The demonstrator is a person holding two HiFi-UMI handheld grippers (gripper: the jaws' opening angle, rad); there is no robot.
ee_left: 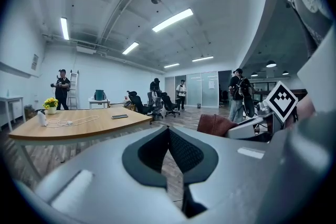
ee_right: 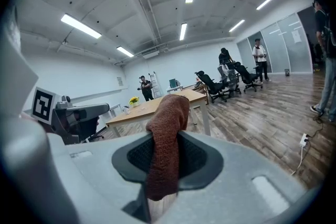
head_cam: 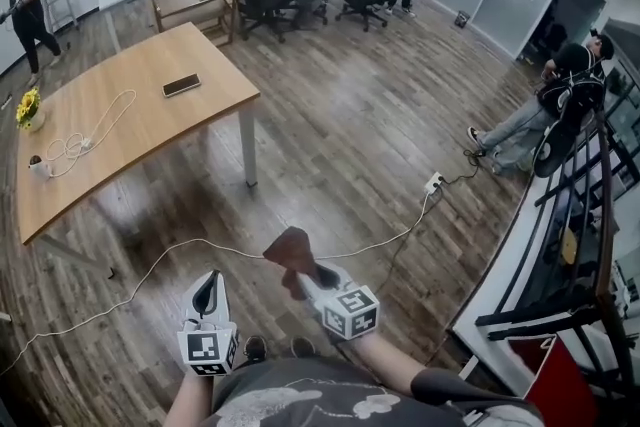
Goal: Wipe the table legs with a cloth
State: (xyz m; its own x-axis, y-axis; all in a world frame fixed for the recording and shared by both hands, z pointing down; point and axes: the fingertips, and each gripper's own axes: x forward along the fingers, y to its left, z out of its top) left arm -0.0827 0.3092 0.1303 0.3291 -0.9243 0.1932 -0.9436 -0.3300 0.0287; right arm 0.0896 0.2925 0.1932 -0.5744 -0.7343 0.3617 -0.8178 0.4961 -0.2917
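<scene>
Right gripper (ee_right: 164,157) is clamped on the brown cloth (ee_right: 167,113), a coarse terry weave folded into a thick strip that stands above the dark ribbed pads (ee_right: 198,157). Left gripper (ee_left: 169,148) has its jaws pressed together with nothing between them. Both are held low over the wood-plank floor (head_cam: 340,145), well apart from the table (head_cam: 190,55), which has a light wooden top with a curved edge. Its pale straight leg (head_cam: 248,150) stands under the near corner with open floor around it. A thin white cable (head_cam: 200,250) crosses the floor between grippers and table
</scene>
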